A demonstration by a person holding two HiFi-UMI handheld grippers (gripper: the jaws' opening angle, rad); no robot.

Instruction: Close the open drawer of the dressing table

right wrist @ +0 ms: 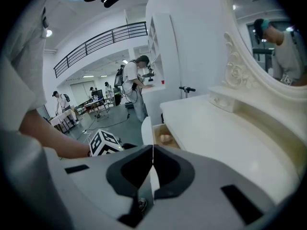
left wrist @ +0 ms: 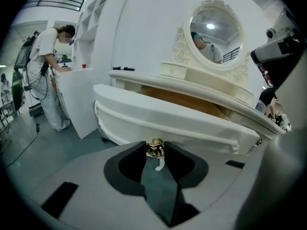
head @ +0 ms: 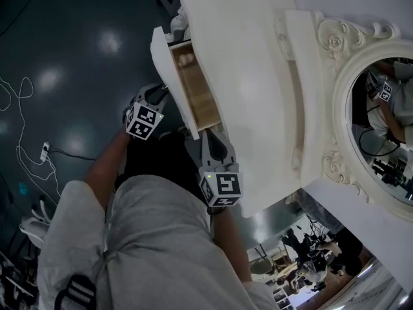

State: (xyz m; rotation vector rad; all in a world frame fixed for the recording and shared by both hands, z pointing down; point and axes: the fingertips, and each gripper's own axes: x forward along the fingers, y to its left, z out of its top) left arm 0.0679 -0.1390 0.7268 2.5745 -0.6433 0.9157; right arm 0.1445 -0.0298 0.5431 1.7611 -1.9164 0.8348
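Observation:
The white dressing table (head: pixel 258 76) has its drawer (head: pixel 197 92) pulled out, wooden inside showing. The curved white drawer front (left wrist: pixel 168 114) carries a gold knob (left wrist: pixel 155 148). My left gripper (left wrist: pixel 156 150) (head: pixel 161 95) is shut on that knob, with one black pad on each side. My right gripper (head: pixel 203 136) (right wrist: pixel 152 153) is at the drawer front's right end (right wrist: pixel 145 128). Its pads stand almost together with a thin white strip of that front edge between them. A small pale object (right wrist: pixel 165 139) lies inside the drawer.
An oval mirror (head: pixel 381 115) in a carved frame stands on the tabletop beside a small white box (left wrist: pixel 173 70). A white cable (head: pixel 26 147) trails over the dark floor at left. A person (left wrist: pixel 48 75) stands at a white counter beyond the table's left end.

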